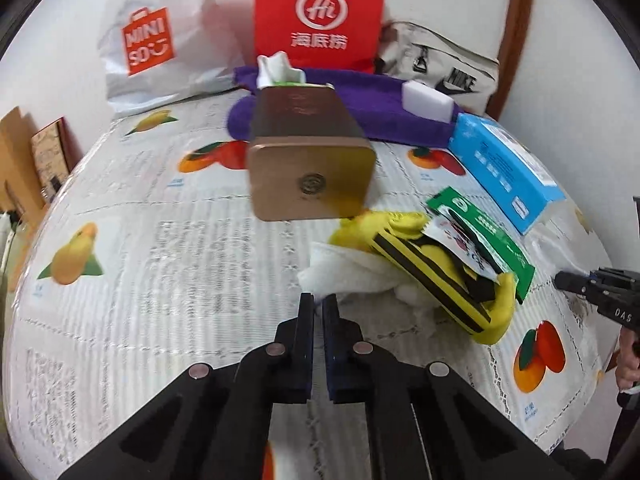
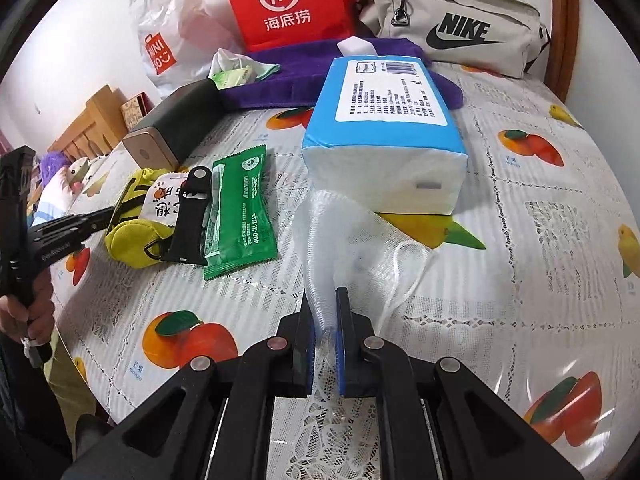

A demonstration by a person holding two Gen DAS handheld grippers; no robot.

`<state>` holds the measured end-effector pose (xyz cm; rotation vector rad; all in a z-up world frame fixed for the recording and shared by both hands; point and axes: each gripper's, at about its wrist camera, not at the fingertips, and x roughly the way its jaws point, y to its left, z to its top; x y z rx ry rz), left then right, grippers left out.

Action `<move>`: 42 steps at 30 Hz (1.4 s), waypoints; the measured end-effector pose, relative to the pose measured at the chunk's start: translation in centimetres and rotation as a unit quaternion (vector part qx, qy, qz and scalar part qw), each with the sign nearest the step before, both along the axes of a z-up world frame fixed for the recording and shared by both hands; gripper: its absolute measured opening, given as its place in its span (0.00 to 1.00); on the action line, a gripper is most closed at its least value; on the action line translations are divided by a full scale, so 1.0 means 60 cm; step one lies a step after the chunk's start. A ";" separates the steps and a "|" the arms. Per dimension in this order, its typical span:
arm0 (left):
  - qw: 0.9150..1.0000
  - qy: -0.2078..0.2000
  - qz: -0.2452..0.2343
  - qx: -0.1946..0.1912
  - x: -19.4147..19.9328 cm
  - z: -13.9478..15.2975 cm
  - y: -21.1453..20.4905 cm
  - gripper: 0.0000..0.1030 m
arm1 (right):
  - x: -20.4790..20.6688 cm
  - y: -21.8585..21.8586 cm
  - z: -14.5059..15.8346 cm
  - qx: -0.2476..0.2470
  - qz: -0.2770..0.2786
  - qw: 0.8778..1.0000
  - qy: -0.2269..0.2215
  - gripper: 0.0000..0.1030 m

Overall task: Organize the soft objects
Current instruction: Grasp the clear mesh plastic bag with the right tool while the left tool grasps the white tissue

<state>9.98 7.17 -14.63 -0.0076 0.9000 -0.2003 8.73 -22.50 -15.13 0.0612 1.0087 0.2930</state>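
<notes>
Soft white mesh netting (image 2: pixel 352 240), a translucent pouch with a thin white drawstring, lies in the lower centre of the right wrist view on the fruit-printed plastic tablecloth (image 2: pixel 520 320), just in front of the blue-and-white pack of tissues (image 2: pixel 384 132); one edge of it is pinched between the blue pads of the right gripper (image 2: pixel 325 320), whose jaws are closed narrowly on it. In the left wrist view the left gripper (image 1: pixel 319 308) is seen with its jaws drawn almost together at the corner of a crumpled white soft cloth (image 1: pixel 352 276), which lies beneath a yellow-and-black striped fabric pouch (image 1: pixel 440 280) right of centre; whether the cloth is actually clamped cannot be told with certainty, though a sliver of it appears between the pads. The step in hand is judged to be the seizing of two soft items, one per hand. Next, each piece would need to be lifted clear without dragging the green foil sachet (image 2: pixel 236 216) or the gold-capped dark box (image 1: pixel 308 152), and a gathering place chosen.
</notes>
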 end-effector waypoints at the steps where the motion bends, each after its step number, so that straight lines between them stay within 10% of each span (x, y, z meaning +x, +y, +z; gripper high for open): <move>1: 1.000 -0.001 0.001 -0.002 0.000 0.003 0.002 0.05 | 0.001 0.001 0.000 -0.001 0.001 1.000 0.000 0.08; 13: 0.998 0.032 0.048 -0.010 -0.032 -0.003 0.060 0.05 | -0.007 -0.005 0.002 0.005 0.003 1.000 0.000 0.09; 18: 0.997 0.032 0.046 -0.061 -0.032 0.008 0.063 0.58 | -0.009 0.000 0.006 0.000 0.010 1.000 -0.005 0.15; 22: 0.998 0.008 0.021 -0.054 -0.022 0.022 0.034 0.63 | -0.017 -0.001 0.015 -0.018 0.009 1.000 -0.019 0.45; 30: 1.000 0.018 -0.004 0.009 0.022 -0.003 -0.022 0.64 | -0.008 -0.011 0.015 -0.034 -0.017 0.999 -0.033 0.73; 35: 0.999 0.003 0.005 0.038 0.022 -0.013 -0.032 0.63 | 0.001 0.004 -0.007 -0.054 -0.016 0.998 -0.024 0.73; 40: 0.999 -0.008 0.020 0.041 0.017 -0.013 -0.020 0.38 | -0.006 0.014 -0.012 -0.080 -0.012 0.996 -0.037 0.67; 42: 0.999 -0.005 0.023 0.031 0.017 -0.010 -0.011 0.26 | -0.007 0.008 -0.010 -0.079 -0.017 0.996 -0.040 0.50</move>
